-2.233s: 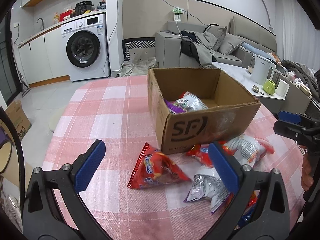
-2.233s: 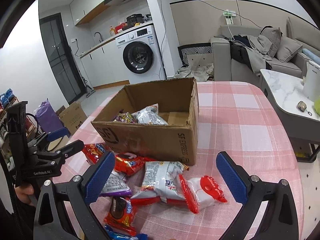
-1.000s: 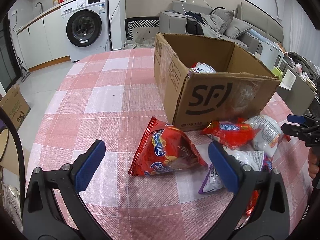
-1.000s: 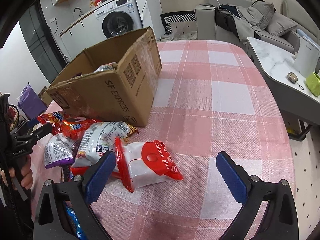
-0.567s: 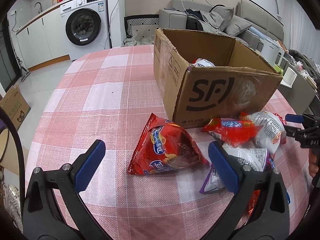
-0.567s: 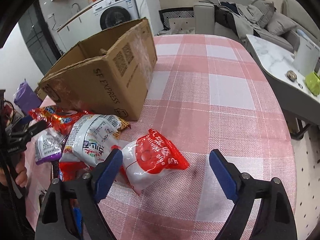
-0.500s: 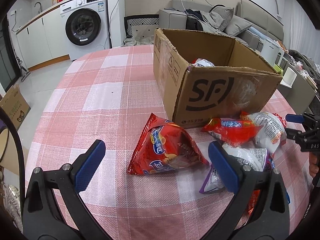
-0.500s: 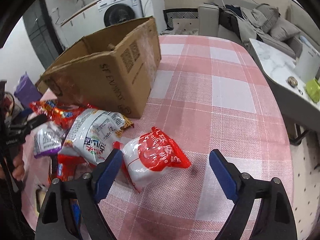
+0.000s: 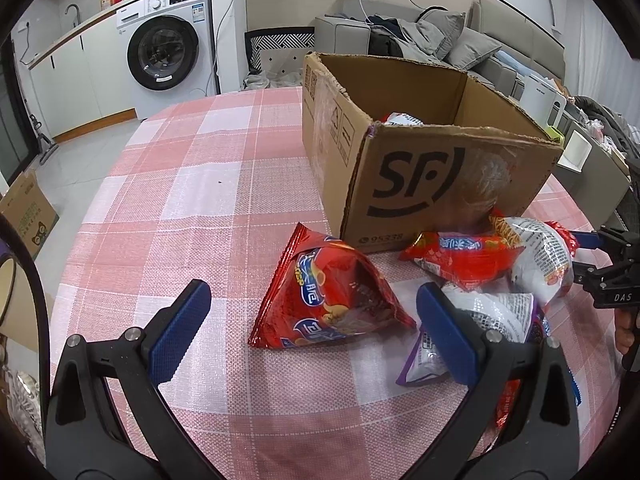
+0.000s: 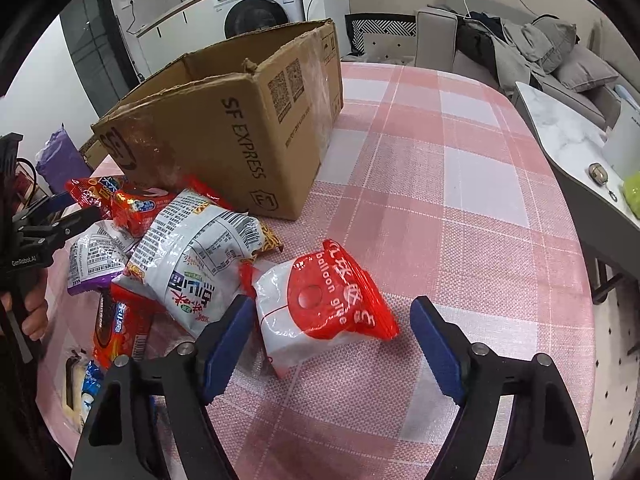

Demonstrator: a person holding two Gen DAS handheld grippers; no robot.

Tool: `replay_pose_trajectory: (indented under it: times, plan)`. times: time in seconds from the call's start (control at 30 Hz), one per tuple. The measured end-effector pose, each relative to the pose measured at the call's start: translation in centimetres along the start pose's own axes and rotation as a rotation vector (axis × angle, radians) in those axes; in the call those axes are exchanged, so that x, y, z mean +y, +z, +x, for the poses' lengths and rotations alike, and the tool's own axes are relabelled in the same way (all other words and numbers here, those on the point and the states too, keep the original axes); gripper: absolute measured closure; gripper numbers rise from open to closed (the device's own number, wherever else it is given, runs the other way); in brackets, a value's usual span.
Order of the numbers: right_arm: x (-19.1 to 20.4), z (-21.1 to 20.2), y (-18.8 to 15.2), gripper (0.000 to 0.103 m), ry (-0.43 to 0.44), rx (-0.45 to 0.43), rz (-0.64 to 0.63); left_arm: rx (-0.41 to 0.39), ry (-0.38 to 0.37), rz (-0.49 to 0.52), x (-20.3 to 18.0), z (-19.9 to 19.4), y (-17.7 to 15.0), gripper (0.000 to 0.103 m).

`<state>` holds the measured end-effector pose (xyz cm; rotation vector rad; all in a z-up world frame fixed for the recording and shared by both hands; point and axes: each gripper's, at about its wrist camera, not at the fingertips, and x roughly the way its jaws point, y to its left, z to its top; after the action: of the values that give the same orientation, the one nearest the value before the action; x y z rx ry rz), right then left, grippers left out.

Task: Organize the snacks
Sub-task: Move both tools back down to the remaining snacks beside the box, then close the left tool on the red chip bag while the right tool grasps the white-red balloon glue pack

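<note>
On the pink checked tablecloth [image 9: 208, 168], seen from the left wrist camera, the left gripper [image 9: 310, 330] hangs low with its blue-padded fingers spread wide, nothing between them but the red chip bag [image 9: 332, 300] lying flat just ahead. Behind that bag stands the open cardboard box [image 9: 440, 184], with the top of a silvery packet [image 9: 402, 119] showing inside. To the right of the chip bag, a heap of snacks lies against the box front: a long red packet [image 9: 464, 256], a white noodle bag [image 9: 540, 260] and a silver and purple packet [image 9: 480, 320] partly behind the right finger.

From the right wrist camera, the right gripper [image 10: 332, 340] is also spread wide, its fingers on either side of a red and white bag [image 10: 324, 304] printed "balloon glue"; the left pad seems to sit right at the bag's edge, though contact is hard to judge. Left of it lies the white noodle bag [image 10: 196, 260], overlapping other packets, with the cardboard box [image 10: 240, 132] behind. A washing machine [image 10: 260, 4] stands in the background.
</note>
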<state>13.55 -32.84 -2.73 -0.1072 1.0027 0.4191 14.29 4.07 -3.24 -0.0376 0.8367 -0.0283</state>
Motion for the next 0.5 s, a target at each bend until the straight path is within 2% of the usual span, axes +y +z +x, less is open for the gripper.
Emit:
replay_pose_trajectory:
  times: [0.5]
  plan:
    - [0.98, -0.26, -0.08, 0.023, -0.036, -0.015, -0.05, 0.014, -0.004, -0.003, 0.28, 0.97, -0.15, 0.001]
